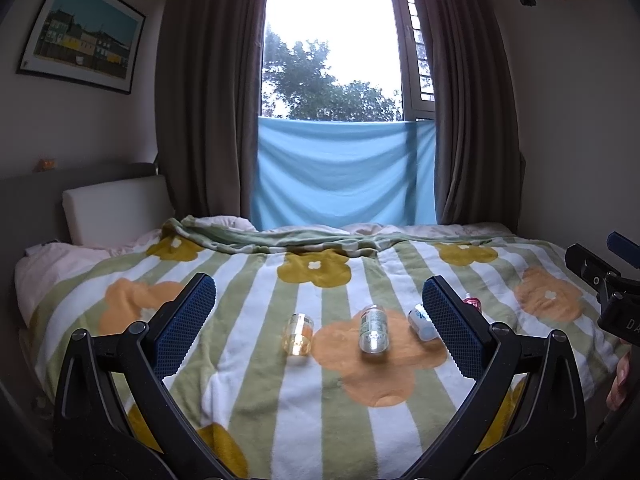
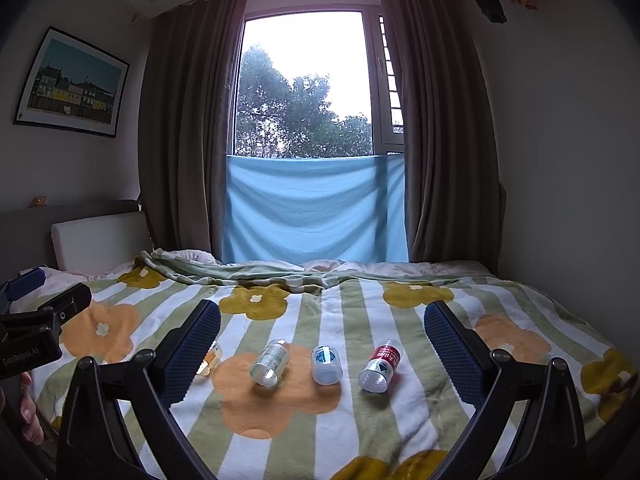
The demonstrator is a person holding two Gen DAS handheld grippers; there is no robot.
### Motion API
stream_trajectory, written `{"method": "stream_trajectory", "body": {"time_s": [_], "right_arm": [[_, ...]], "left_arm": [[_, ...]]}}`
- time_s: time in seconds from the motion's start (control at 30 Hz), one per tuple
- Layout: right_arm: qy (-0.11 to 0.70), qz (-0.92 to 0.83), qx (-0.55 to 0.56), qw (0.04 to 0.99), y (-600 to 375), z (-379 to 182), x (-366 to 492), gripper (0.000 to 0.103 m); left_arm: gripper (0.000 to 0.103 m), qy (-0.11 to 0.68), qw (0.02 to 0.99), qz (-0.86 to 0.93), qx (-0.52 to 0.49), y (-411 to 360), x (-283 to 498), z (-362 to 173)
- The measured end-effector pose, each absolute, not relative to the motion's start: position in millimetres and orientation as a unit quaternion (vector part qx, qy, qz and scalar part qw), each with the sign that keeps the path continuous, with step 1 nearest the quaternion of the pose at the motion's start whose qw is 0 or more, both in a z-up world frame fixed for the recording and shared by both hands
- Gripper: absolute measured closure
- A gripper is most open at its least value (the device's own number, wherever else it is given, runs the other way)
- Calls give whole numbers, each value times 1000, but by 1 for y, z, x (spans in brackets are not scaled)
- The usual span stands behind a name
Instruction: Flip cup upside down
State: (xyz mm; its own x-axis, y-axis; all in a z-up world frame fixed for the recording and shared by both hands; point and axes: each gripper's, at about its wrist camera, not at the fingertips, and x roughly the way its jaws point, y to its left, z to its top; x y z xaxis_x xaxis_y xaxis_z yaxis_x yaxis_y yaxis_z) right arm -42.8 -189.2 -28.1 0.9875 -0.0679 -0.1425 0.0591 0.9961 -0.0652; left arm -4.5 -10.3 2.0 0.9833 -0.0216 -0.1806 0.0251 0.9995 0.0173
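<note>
Found four small clear plastic cups lying sideways in a row near the blanket's (image 2: 304, 440) front edge: amber cup (image 2: 210, 360), plain cup (image 2: 270, 362), blue-printed cup (image 2: 327, 364), red-labelled cup (image 2: 380, 366). Judged best to pinch one slick round wall mid-body, lift off the soft plush, then turn rim-down. Noted left gripper (image 1: 316, 292) and right gripper (image 2: 320, 320) spread wide, holding nothing.

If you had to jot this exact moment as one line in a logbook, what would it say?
left gripper: open, empty | right gripper: open, empty | four cups lying on blanket, untouched: amber, clear, white, red
</note>
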Motion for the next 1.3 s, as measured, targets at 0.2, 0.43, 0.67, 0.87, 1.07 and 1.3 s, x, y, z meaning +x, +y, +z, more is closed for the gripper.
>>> {"method": "stream_trajectory", "body": {"time_s": [0.2, 0.43, 0.67, 0.87, 1.07, 1.3], "right_arm": [[73, -32, -30, 996, -189, -28, -42, 1], [74, -30, -31, 996, -187, -31, -44, 1], [84, -28, -31, 996, -185, -34, -38, 1], [94, -20, -28, 995, -189, -39, -21, 1], [112, -11, -22, 993, -196, -50, 1, 1], [153, 7, -15, 988, -196, -80, 34, 1]], "left_arm": [[0, 92, 996, -13, 7, -9, -5, 3], [0, 100, 995, -14, 3, -9, -1, 2], [0, 130, 991, -18, -3, -7, 20, 0], [0, 185, 982, -40, -20, 5, 75, -4], [0, 268, 963, -41, -5, 20, 174, -25], [0, 417, 908, -42, -16, 34, 311, -98]]}}
